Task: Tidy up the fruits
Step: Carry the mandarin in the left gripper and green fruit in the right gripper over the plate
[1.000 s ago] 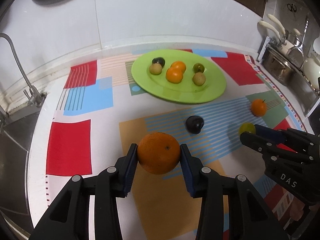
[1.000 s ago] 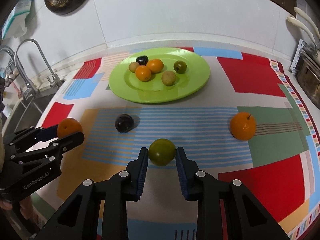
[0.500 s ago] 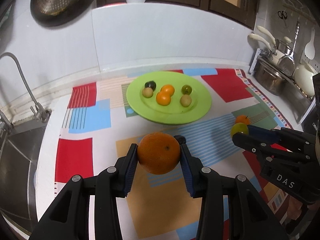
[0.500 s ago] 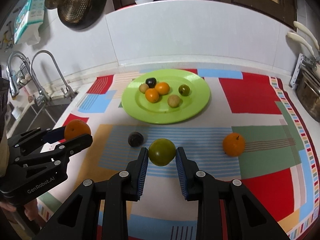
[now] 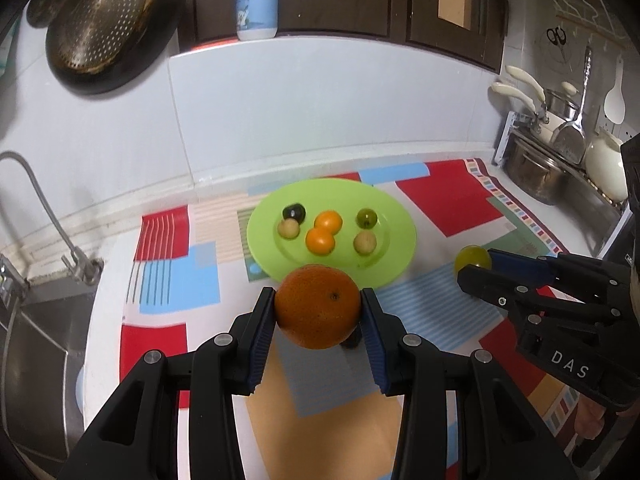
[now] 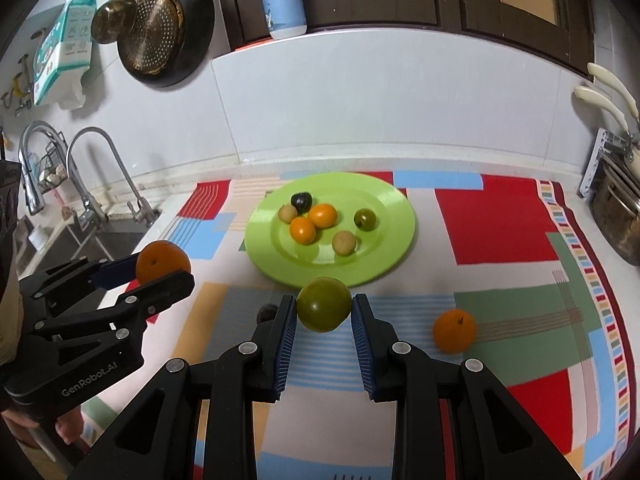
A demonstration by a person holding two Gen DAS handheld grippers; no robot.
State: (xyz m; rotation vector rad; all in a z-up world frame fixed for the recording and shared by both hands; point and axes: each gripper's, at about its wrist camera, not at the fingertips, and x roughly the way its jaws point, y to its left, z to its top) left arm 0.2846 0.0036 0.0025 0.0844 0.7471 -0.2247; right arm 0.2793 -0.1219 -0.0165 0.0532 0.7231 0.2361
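My left gripper (image 5: 318,314) is shut on a large orange (image 5: 318,306) and holds it in the air in front of the green plate (image 5: 396,240). My right gripper (image 6: 324,312) is shut on a green fruit (image 6: 324,309), also lifted near the plate's (image 6: 392,208) front rim. The plate holds several small fruits: two oranges, a dark plum, a green one and two pale ones. A small orange (image 6: 454,330) lies on the cloth at the right. A dark plum (image 6: 266,314) lies on the cloth, mostly hidden behind my right gripper's left finger.
A colourful patterned cloth (image 6: 496,224) covers the counter. A sink with taps (image 6: 86,184) is at the left. Pots and a utensil rack (image 5: 560,160) stand at the right. A white backsplash wall (image 5: 320,112) rises behind the plate.
Both grippers have risen with their fruits and now sit higher above the cloth, nearer the plate's front rim. The fruits on the plate and cloth have not moved.
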